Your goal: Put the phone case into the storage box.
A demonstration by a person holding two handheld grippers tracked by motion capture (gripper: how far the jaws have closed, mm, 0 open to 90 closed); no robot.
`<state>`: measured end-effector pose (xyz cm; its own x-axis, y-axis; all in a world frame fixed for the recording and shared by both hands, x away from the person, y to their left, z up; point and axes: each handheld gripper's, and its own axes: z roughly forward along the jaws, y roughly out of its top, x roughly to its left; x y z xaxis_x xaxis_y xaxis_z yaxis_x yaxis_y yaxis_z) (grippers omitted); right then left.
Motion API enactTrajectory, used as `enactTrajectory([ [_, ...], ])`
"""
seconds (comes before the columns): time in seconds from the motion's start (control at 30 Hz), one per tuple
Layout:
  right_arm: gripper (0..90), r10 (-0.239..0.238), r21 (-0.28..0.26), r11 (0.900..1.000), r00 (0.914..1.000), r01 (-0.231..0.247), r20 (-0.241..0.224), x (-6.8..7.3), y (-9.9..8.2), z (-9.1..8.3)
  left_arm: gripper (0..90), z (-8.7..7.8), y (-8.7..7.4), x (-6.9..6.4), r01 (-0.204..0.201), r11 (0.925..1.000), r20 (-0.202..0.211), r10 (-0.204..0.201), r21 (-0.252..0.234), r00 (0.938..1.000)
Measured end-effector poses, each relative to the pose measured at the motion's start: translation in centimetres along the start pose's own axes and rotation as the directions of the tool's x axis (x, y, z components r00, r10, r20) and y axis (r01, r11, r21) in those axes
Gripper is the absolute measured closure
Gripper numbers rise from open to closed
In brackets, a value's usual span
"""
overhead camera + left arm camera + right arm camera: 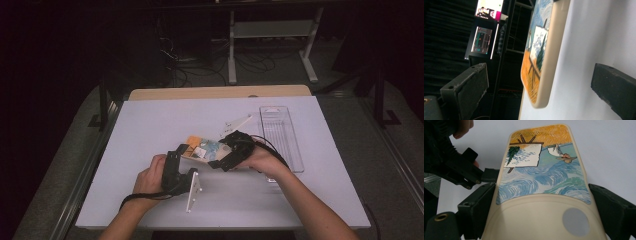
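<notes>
A cream phone case (pixel 202 148) with a painted picture of blue waves, an easel and an orange sky is held above the white table (pixel 150 125). My right gripper (pixel 221 152) is shut on it; in the right gripper view the phone case (pixel 544 177) lies between the two jaws, which press its long edges, and the right gripper (pixel 542 192) holds the end with a round hole. My left gripper (pixel 181 151) is at the orange end. In the left gripper view the left gripper (pixel 539 72) stands open, with the phone case (pixel 541 62) edge-on between its wide jaws.
A clear plastic tray (pixel 281 137) lies at the right of the table. A small clear plate (pixel 239 123) lies behind the hands, and a white drilled plate (pixel 193 192) stands on edge by the left hand. Table legs and cables are beyond the far edge.
</notes>
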<state>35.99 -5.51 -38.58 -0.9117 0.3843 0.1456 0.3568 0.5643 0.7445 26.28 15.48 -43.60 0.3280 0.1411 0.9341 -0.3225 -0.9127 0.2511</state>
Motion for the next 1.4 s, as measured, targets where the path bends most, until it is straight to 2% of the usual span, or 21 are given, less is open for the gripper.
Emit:
enactTrajectory([
  [0.2, 10.3, -0.004, -0.002, 1.0000, 1.0000, 0.004, -0.006, 0.15, 0.09, 0.13, 6.1, 0.12, 0.14, -0.23, -0.026, 0.9997, -0.031, 0.026, -0.005, 0.9992],
  [0.27, 10.3, -0.005, -0.002, 1.0000, 0.9999, 0.005, -0.010, 0.15, 0.10, 0.17, 6.7, 0.19, 0.16, -0.27, -0.032, 0.9995, -0.029, 0.032, -0.004, 0.9991],
  [0.33, 10.3, -0.011, 0.002, 0.9999, 0.9999, 0.011, -0.009, 0.13, 0.11, 0.19, 12.3, 0.19, 0.15, -0.36, -0.047, 0.9988, -0.036, 0.047, -0.009, 0.9982],
  [0.5, 10.3, -0.006, -0.001, 1.0000, 0.9999, 0.006, -0.009, 0.17, 0.13, 0.25, 17.2, 0.19, 0.12, -0.25, -0.055, 0.9985, -0.058, 0.055, -0.004, 0.9968],
  [0.67, 10.3, 0.000, 0.000, 1.0000, 0.9999, 0.000, -0.012, 0.27, 0.18, 0.33, 27.0, 0.14, 0.22, -0.35, -0.074, 0.9972, -0.070, 0.073, -0.007, 0.9948],
  [0.77, 10.3, 0.010, -0.006, 0.9999, 0.9999, -0.010, -0.014, 0.35, 0.22, 0.32, 32.1, 0.12, 0.38, -0.49, -0.092, 0.9957, -0.073, 0.091, -0.010, 0.9932],
  [0.8, 10.3, 0.027, -0.012, 0.9996, 0.9994, -0.027, -0.023, 0.49, 0.25, 0.30, 33.4, 0.10, 0.43, -0.50, -0.092, 0.9957, -0.073, 0.091, -0.011, 0.9932],
  [0.93, 10.3, 0.026, -0.013, 0.9996, 0.9994, -0.026, -0.024, 0.50, 0.26, 0.30, 36.9, 0.02, 0.57, -0.43, -0.117, 0.9931, -0.078, 0.117, 0.010, 0.9900],
  [1.0, 10.3, 0.016, -0.009, 0.9998, 0.9996, -0.016, -0.023, 0.45, 0.24, 0.32, 38.7, 0.06, 0.57, -0.44, -0.118, 0.9930, -0.079, 0.118, 0.013, 0.9898],
  [1.23, 10.3, 0.027, -0.010, 0.9996, 0.9992, -0.027, -0.029, 0.52, 0.26, 0.36, 47.4, 0.03, 0.66, -0.55, -0.125, 0.9920, -0.074, 0.126, 0.011, 0.9893],
  [1.3, 10.3, 0.000, -0.005, 1.0000, 0.9999, 0.000, -0.017, 0.36, 0.21, 0.44, 48.8, 0.02, 0.67, -0.56, -0.130, 0.9914, -0.073, 0.131, 0.014, 0.9888],
  [1.4, 10.3, 0.006, -0.005, 1.0000, 0.9997, -0.006, -0.022, 0.46, 0.23, 0.49, 52.9, 0.00, 0.68, -0.57, -0.129, 0.9916, -0.071, 0.129, 0.011, 0.9890],
])
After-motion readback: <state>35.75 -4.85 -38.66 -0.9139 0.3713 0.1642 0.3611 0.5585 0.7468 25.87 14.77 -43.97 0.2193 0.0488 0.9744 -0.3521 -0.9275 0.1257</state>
